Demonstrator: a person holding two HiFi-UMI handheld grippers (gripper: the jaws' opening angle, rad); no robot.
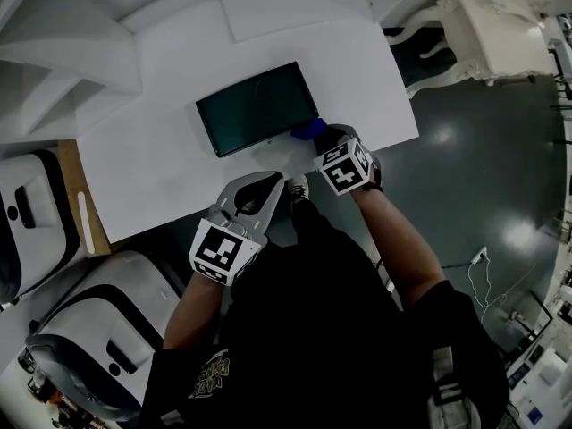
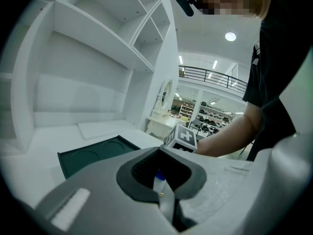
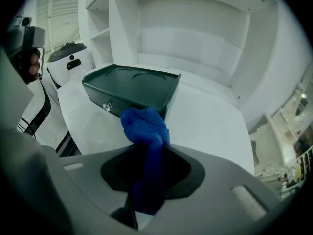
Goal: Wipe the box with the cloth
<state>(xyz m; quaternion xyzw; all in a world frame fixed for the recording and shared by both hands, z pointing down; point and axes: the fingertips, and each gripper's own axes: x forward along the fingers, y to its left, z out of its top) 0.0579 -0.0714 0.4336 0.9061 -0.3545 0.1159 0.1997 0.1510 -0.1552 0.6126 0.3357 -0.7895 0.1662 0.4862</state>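
A dark green flat box [image 1: 256, 107] lies on the white table [image 1: 161, 168]; its top has two round recesses. A blue cloth [image 1: 308, 130] is bunched at the box's near right corner. My right gripper [image 1: 323, 139] is shut on that cloth. In the right gripper view the cloth [image 3: 145, 126] sticks out of the right gripper [image 3: 146, 155] and touches the box [image 3: 132, 89] at its front corner. My left gripper [image 1: 259, 190] hovers over the table's near edge, short of the box, shut with nothing held. In the left gripper view the left gripper [image 2: 159, 180] points at the box [image 2: 93, 155].
White shelving rises behind the table [image 3: 186, 33]. Two white round appliances [image 1: 27, 213] [image 1: 98, 329] stand on the floor at the left. An ornate white table [image 1: 487, 25] is at the far right. A flat white board [image 1: 295, 7] lies behind the box.
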